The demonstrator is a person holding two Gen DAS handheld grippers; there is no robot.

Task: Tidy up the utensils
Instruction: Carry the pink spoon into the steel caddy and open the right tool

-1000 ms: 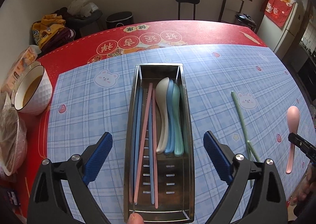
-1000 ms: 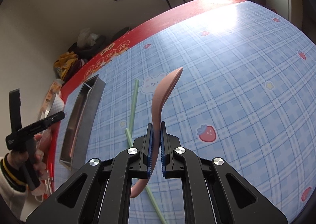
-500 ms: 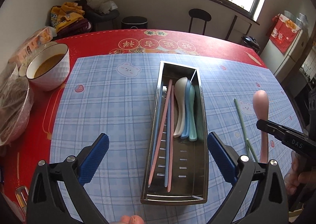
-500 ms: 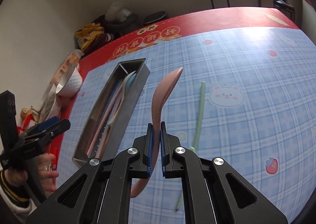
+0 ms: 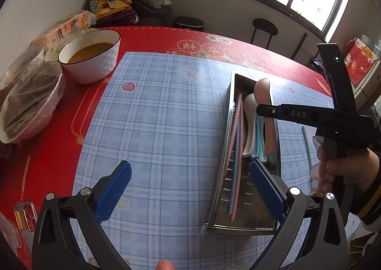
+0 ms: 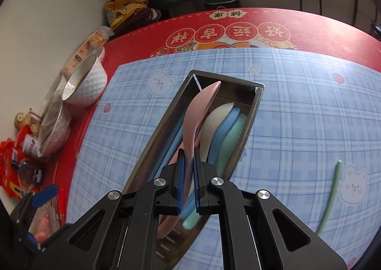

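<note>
I have the right hand-held gripper (image 6: 188,181) clenched on the pink spoon (image 6: 198,115), long axis along the steel tray (image 6: 252,115) directly beneath; left hand-held gripper (image 5: 190,189) released.

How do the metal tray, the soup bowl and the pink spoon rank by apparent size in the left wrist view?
1. Metal tray, clearly the largest.
2. Soup bowl.
3. Pink spoon, smallest, though the right hand-held gripper hides part of it.
The bowl sits farther from the camera, so its true size is unsure.
</note>
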